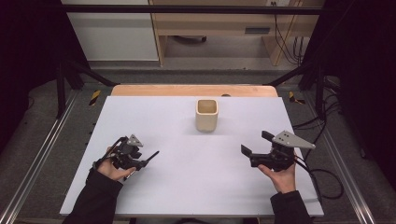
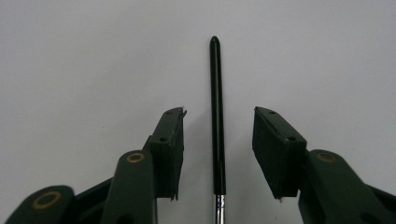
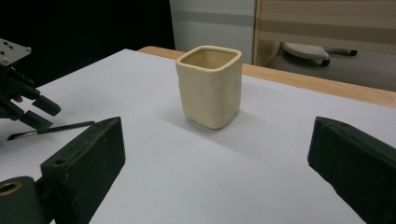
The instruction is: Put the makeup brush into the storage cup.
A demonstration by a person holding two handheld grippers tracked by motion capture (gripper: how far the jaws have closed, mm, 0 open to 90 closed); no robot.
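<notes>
A thin black brush [image 2: 215, 93] with a metal ferrule lies flat on the white table [image 1: 187, 186]. My left gripper [image 2: 219, 112] straddles it, and a clear gap shows between the handle and each pad [image 2: 275, 149]. In the high view the left gripper [image 1: 140, 157] sits at the near left, with the brush [image 1: 150, 157] poking out toward the middle. A cream square cup [image 1: 206, 115] stands upright at the table's far centre. My right gripper [image 1: 256, 143] rests at the near right, open wide, and faces the cup [image 3: 210, 86] with nothing between its jaws.
The table's wooden back edge [image 1: 194, 90] runs behind the cup. Black cables [image 1: 327, 182] trail off the table's right side. Dark frame posts [image 1: 60, 84] stand at the far left and right. In the right gripper view the left gripper [image 3: 42, 114] and brush [image 3: 51, 129] show at far left.
</notes>
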